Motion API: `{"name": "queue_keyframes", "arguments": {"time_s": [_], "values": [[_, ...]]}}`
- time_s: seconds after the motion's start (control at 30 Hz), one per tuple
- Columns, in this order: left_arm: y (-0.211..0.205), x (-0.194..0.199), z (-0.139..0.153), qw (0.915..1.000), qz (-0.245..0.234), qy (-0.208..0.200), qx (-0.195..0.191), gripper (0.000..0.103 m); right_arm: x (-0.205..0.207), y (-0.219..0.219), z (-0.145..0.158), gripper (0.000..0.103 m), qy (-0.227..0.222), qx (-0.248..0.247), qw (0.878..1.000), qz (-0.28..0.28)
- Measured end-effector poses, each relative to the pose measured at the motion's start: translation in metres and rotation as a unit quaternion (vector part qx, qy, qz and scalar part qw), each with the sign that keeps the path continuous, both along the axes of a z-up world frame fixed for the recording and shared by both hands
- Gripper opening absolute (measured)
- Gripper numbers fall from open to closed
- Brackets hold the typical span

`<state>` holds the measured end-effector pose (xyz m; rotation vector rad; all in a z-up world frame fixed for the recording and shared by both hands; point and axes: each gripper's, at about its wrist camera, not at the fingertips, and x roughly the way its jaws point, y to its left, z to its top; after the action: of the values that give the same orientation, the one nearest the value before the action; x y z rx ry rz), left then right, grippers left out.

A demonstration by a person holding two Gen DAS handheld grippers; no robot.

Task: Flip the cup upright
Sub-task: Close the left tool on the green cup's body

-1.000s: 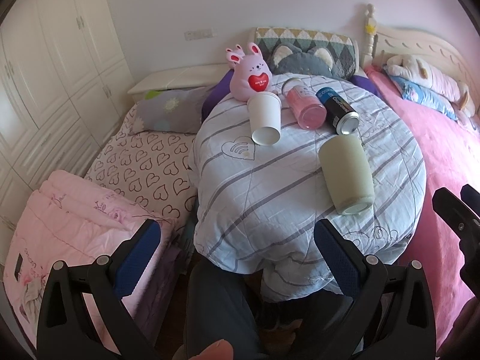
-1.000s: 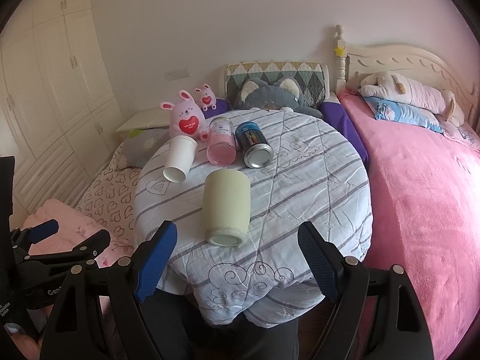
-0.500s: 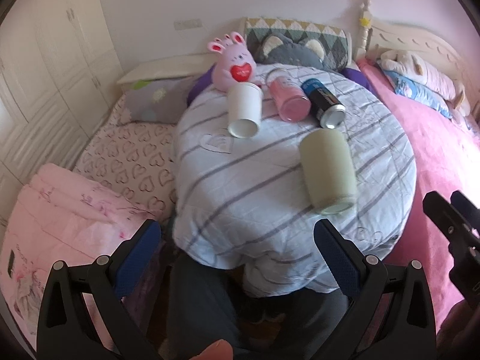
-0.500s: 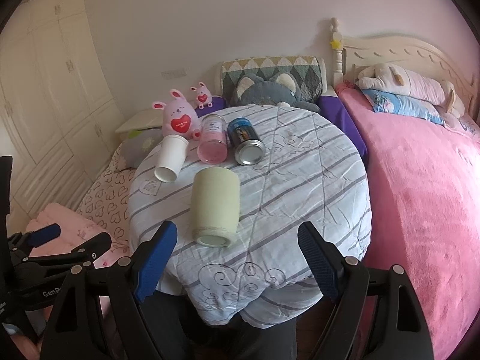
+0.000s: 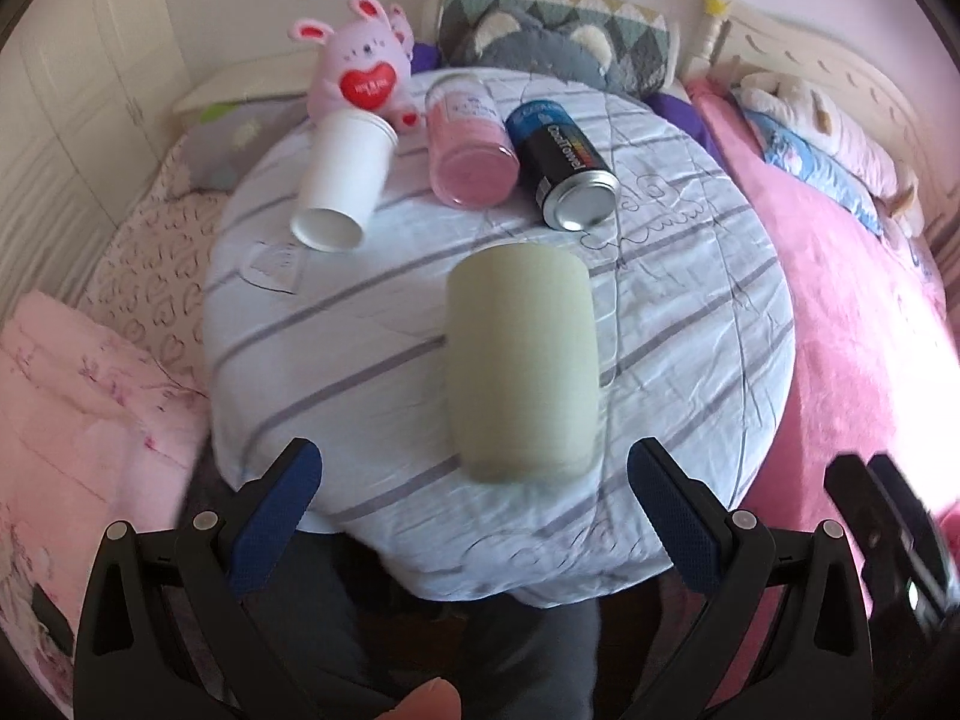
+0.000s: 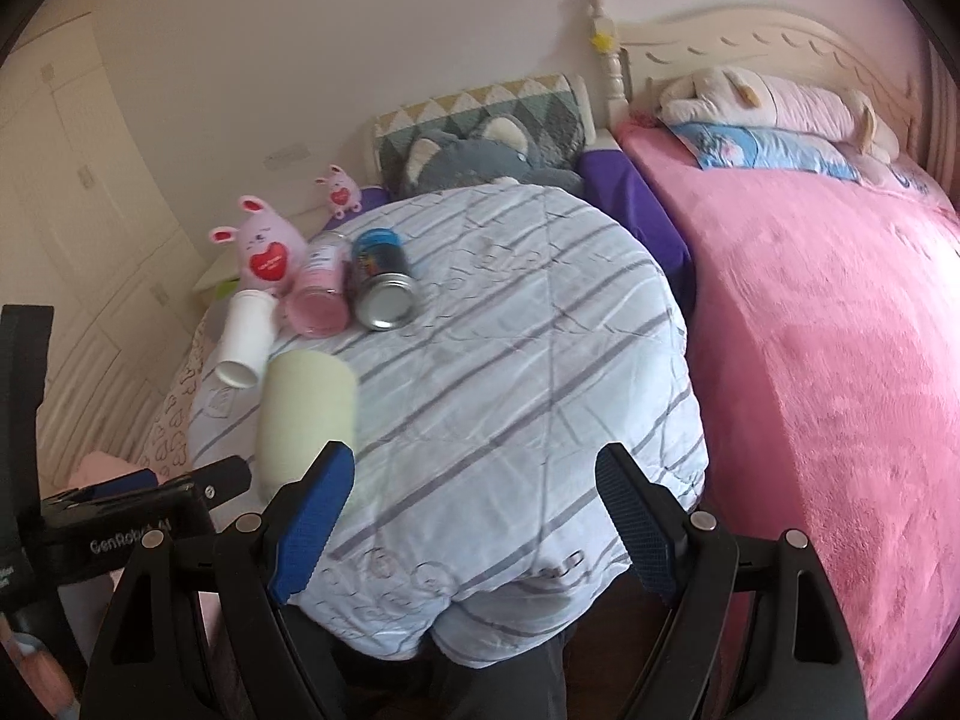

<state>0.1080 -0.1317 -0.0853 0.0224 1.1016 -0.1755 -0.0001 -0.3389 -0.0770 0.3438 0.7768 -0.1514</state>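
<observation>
A pale green cup [image 5: 521, 363] lies on its side on the round table covered with a striped cloth [image 5: 690, 312], one end toward me. My left gripper [image 5: 471, 507] is open and empty, just short of the cup, its fingers either side of the near end. In the right wrist view the cup [image 6: 306, 414] lies at the table's left, partly behind my left finger. My right gripper [image 6: 474, 513] is open and empty over the table's near edge, to the right of the cup.
A white paper cup [image 5: 345, 180], a pink jar [image 5: 471, 150] and a dark can [image 5: 564, 165] lie on their sides at the back of the table. A pink plush rabbit [image 5: 363, 75] stands behind them. A pink bed [image 6: 828, 324] is to the right.
My left gripper has moved forward and right, so the green cup is now centred and close between its fingers. My right gripper has swung right, leaving the cup at its left.
</observation>
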Motion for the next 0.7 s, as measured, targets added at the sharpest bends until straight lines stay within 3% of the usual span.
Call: {"name": "queue_keyframes", "arguments": {"time_s": [0.37, 0.6, 0.7], "values": [[-0.019, 0.047, -0.048, 0.9962, 0.046, 0.074, -0.005, 0.103, 0.034, -0.021, -0.023, 0.084, 0.028, 0.013, 0.999, 0.018], [-0.022, 0.065, -0.061, 0.9941, 0.062, 0.089, -0.006, 0.103, 0.052, -0.025, -0.034, 0.084, 0.042, 0.022, 0.998, 0.032], [-0.022, 0.066, -0.065, 0.9935, 0.061, 0.095, -0.014, 0.097, 0.056, -0.026, -0.036, 0.084, 0.046, 0.024, 0.998, 0.034]]}}
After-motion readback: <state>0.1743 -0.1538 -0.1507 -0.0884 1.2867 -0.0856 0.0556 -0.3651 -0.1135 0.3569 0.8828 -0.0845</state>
